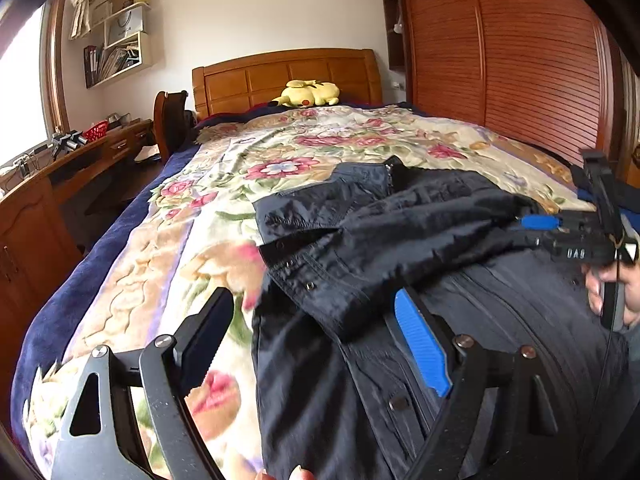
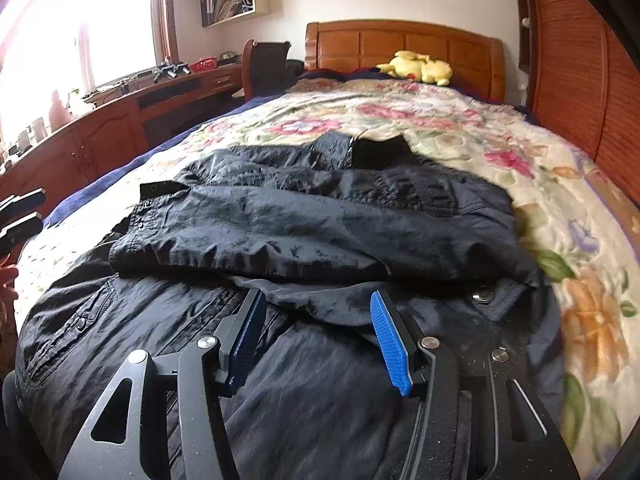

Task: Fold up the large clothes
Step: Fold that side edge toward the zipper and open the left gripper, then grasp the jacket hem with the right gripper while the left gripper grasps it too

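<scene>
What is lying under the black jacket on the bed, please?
The black jacket lies on the floral blanket, which shows all around it. A navy layer edges the blanket; whatever else the jacket covers is hidden.

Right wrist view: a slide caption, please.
Open right gripper poised above a partly folded black jacket on the floral bedspread.

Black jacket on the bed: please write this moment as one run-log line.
black nylon jacket: sleeves folded across, on floral quilt | left tool: open, at its left edge | right tool: open, over its lower part
</scene>
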`<state>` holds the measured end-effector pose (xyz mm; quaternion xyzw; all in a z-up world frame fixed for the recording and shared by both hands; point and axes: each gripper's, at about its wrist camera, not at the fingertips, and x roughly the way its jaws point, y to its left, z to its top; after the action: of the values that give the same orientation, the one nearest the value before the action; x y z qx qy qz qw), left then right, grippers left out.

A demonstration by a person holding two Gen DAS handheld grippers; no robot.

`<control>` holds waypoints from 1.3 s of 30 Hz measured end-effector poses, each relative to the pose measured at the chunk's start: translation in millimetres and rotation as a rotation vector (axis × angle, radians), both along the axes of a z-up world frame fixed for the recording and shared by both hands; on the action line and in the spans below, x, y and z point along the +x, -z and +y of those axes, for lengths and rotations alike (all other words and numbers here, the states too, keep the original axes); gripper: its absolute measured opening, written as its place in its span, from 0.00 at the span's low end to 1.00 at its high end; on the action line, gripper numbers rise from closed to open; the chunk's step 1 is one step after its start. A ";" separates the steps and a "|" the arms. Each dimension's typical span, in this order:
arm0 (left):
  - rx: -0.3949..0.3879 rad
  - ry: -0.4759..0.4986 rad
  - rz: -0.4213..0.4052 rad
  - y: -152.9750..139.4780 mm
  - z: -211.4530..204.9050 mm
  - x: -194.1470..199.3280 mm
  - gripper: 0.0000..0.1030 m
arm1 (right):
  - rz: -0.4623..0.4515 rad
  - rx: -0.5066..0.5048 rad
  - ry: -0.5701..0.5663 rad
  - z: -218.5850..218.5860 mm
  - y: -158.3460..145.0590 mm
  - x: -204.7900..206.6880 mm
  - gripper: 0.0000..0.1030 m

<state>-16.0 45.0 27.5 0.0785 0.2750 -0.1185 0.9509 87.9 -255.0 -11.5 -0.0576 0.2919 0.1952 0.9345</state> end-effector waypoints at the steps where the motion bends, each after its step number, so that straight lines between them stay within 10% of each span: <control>1: 0.008 -0.004 -0.005 0.6 -0.3 -4.8 0.86 | -0.015 0.000 0.003 -1.6 -3.0 -6.7 0.55; 15: -0.059 -0.042 -0.003 6.1 24.3 -69.0 0.89 | -0.131 -0.056 0.045 -31.1 -21.7 -106.8 0.72; 39: -0.019 -0.083 0.209 83.7 55.6 -85.0 0.89 | 0.035 -0.133 0.179 -99.6 22.7 -154.4 0.72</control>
<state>-101.1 100.6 -56.2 0.0449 0.3747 -0.0891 0.9218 -66.5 -354.6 -34.2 -0.0896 0.3245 0.0921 0.9371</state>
